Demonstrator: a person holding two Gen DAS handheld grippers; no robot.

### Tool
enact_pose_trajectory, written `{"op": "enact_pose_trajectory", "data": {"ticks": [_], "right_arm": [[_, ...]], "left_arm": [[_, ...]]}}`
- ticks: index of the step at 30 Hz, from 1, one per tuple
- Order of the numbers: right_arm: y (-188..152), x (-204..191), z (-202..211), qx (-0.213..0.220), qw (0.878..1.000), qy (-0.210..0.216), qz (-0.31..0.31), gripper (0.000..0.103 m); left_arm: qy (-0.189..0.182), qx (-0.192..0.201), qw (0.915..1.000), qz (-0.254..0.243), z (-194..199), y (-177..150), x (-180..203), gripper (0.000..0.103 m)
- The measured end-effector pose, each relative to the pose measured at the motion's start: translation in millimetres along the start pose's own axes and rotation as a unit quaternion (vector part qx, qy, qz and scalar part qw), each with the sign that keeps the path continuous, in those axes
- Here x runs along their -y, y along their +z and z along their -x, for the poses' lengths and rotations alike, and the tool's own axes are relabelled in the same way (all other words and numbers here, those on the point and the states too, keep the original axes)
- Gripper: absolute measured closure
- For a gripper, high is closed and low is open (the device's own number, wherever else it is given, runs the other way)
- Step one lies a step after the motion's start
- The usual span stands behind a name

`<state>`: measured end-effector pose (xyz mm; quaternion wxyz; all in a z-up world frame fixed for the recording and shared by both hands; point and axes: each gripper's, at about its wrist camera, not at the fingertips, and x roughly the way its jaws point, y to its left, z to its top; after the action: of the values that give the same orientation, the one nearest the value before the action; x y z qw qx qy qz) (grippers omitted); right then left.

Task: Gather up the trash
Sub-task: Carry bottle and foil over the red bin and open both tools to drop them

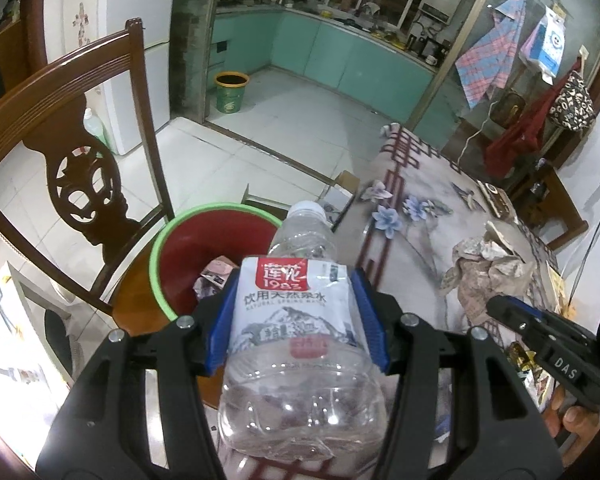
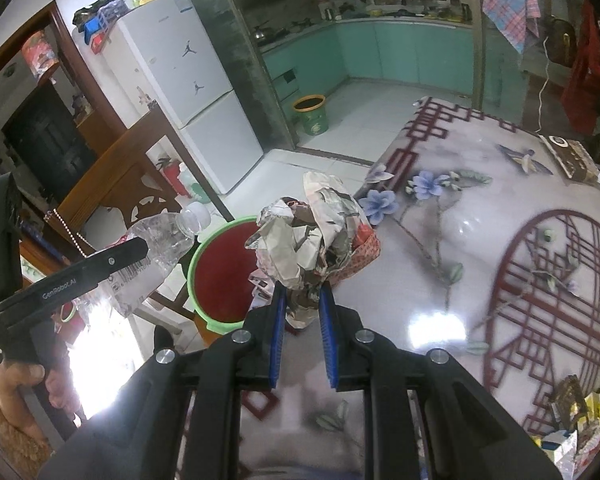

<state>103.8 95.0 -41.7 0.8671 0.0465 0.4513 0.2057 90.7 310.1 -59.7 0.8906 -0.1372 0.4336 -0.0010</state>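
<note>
Right, both hands are loaded: the left gripper (image 1: 296, 312) has its blue pads clamped on the labelled middle of a clear plastic bottle (image 1: 300, 320), white cap pointing away from the camera and out over the red basin (image 1: 188, 256) with the green rim. That basin is our landmark, sitting on the seat of the wooden chair (image 1: 60, 120) just beside the edge of the worktop (image 1: 420, 240). Inside the basin a scrap of crumpled paper (image 1: 214, 276) already lies against the near wall. Over on the right, the right gripper (image 2: 303, 312) is squeezed narrow on the lower end of a crumpled newspaper wad (image 2: 304, 232), and the bulk of the wad bulges above the pads. From the right wrist view the wad hangs above the worktop's edge, right next to the basin's rim, with the bottle on the basin's far side. Beyond the basin, across the white tile floor, a green bin (image 1: 231, 92) with a yellow rim stands at the kitchen doorway, well apart from it.
</note>
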Motion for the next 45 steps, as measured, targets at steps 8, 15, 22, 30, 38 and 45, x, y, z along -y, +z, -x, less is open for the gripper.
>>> {"op": "enact_pose_trajectory", "data": {"ticks": [8,15,22,30,38,45], "right_arm": [[10,-26,-24,-0.008,1.000,0.010,0.011,0.087],[20,-48,-43,-0.014,0.999,0.013,0.027,0.087],[27,-69,-73,-0.037,0.998,0.026,0.042,0.087],[33,-85,-102,-0.057,0.996,0.029,0.061,0.086],[39,-87,-121,-0.070,0.995,0.028,0.065,0.086],[41,-89,-131,-0.077,0.994,0.031,0.070,0.086]], "left_arm": [[0.015,-0.003,0.9998,0.011,-7,11,-34,0.050],[0.028,-0.008,0.9993,0.025,-18,21,-66,0.050],[0.033,-0.019,0.9989,0.028,-36,31,-82,0.050],[0.029,-0.029,0.9989,0.024,-57,44,-84,0.050],[0.028,-0.034,0.9988,0.021,-74,55,-87,0.050],[0.029,-0.039,0.9986,0.022,-84,59,-88,0.050]]}}
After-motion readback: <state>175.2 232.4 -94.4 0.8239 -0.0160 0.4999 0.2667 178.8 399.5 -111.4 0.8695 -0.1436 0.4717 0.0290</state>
